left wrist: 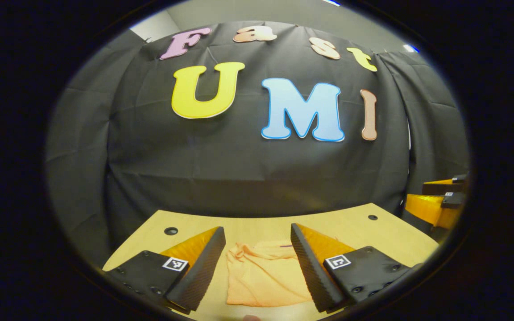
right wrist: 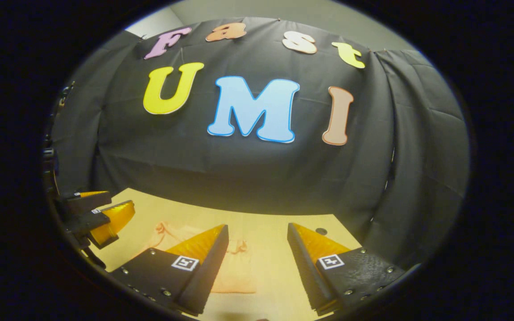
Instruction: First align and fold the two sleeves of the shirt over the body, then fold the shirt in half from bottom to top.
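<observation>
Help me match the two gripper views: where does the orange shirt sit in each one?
Left gripper view: the shirt lies on the table, bottom centre, between the left gripper's open fingers.
Right gripper view: the shirt lies lower left of centre, partly behind the right gripper's near finger.
Shared landmark: the wooden table.

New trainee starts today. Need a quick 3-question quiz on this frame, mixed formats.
1. True or false: the left gripper is shut on the shirt.
2. In the left gripper view, the shirt lies: A) between that gripper's fingers, B) hanging off the table, C) on the wall.
3. Fill in: both grippers, including the right gripper, are ____ (open/shut).

Key: 1 false; 2 A; 3 open.
</observation>
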The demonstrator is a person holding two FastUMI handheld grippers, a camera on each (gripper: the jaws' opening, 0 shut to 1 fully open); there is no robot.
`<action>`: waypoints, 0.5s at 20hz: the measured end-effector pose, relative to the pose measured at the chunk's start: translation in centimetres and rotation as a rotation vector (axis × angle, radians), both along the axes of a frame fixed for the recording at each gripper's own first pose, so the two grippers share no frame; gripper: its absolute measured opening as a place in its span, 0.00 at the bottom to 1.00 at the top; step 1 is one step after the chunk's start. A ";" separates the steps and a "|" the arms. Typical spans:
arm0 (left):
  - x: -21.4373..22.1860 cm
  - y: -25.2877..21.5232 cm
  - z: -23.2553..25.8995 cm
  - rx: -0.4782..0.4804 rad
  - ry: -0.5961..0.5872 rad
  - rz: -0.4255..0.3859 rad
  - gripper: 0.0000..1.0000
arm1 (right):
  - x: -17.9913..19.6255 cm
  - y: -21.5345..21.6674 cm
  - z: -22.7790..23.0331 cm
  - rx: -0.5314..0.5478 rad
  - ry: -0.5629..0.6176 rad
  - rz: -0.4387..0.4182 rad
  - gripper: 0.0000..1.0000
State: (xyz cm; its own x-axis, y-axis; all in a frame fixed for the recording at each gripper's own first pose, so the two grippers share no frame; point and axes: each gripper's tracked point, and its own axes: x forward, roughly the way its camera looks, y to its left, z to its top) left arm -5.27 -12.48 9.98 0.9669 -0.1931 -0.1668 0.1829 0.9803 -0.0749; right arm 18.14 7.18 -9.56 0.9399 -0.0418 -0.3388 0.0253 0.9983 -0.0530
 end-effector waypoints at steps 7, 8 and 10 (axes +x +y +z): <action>-3.0 -1.2 1.5 -0.002 -0.036 0.049 0.95 | -2.2 -1.3 0.2 0.001 -0.023 0.043 0.82; -3.4 -1.4 1.3 -0.009 -0.032 0.057 0.95 | -2.6 -1.5 0.3 -0.006 -0.028 0.052 0.82; -4.5 -1.8 1.2 -0.021 -0.028 0.076 0.95 | -3.3 -1.9 0.5 -0.022 -0.036 0.074 0.82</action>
